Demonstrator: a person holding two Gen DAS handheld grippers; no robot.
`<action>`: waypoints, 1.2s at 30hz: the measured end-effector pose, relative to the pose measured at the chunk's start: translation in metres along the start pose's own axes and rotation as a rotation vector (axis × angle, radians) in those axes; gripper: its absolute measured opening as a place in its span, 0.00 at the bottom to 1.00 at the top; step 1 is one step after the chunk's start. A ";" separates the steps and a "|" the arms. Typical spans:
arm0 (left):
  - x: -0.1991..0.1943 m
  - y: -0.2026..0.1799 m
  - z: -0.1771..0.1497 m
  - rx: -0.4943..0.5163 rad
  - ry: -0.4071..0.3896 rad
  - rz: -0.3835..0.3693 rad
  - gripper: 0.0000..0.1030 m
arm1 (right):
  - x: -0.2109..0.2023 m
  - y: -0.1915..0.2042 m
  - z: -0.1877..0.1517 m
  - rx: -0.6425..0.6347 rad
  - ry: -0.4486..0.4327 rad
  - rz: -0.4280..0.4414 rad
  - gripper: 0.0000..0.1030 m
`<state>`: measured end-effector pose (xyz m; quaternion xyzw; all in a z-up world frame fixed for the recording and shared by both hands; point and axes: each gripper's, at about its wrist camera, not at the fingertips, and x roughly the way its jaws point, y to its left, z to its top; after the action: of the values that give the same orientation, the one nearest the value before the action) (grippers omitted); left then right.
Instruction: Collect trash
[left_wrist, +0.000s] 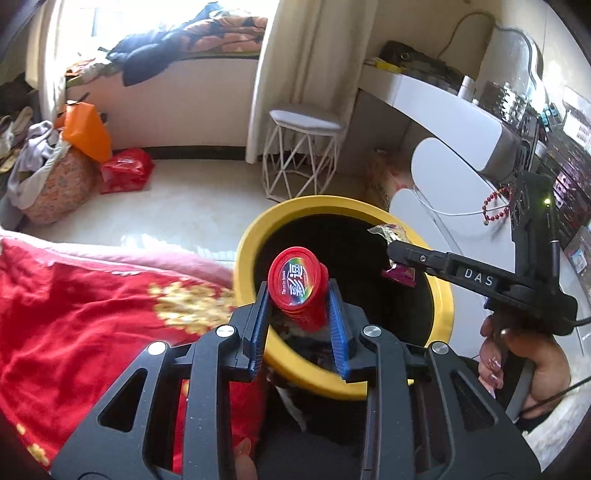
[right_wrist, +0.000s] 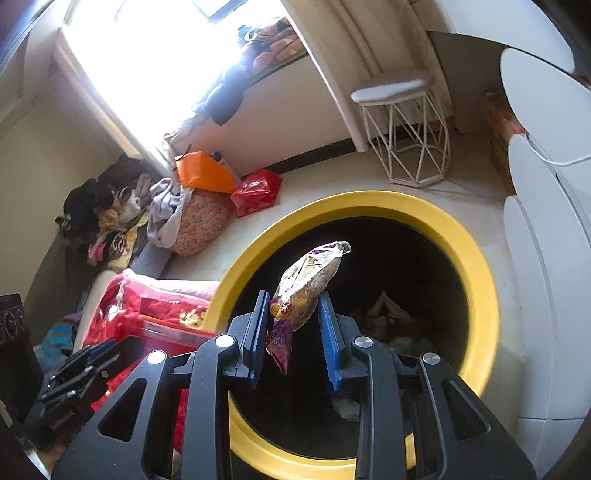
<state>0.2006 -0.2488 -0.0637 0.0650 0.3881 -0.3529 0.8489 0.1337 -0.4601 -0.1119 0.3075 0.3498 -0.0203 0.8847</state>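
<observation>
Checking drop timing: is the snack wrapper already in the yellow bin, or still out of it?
Out. The snack wrapper sits clamped in the right gripper, above the opening of the yellow bin, not released.

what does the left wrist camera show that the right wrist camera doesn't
Only the left wrist view shows the left gripper clamped on a red-lidded container, the hand holding the right gripper, and a red bead string.
Only the right wrist view shows crumpled trash inside the bin.
Both show the yellow-rimmed bin, the right gripper's snack wrapper and the white stool.

Bin mouth (right_wrist: 476, 266) open below.
</observation>
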 end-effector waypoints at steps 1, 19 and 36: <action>0.006 -0.004 0.002 -0.001 0.004 -0.003 0.22 | -0.001 -0.002 0.000 0.007 0.004 0.004 0.26; -0.019 0.003 -0.025 -0.133 -0.054 0.056 0.87 | -0.030 0.038 -0.029 -0.193 -0.079 -0.057 0.84; -0.112 0.019 -0.100 -0.236 -0.278 0.345 0.90 | -0.099 0.085 -0.103 -0.400 -0.450 -0.039 0.94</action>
<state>0.1008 -0.1346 -0.0568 -0.0185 0.2893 -0.1605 0.9435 0.0175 -0.3516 -0.0625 0.1084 0.1479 -0.0355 0.9824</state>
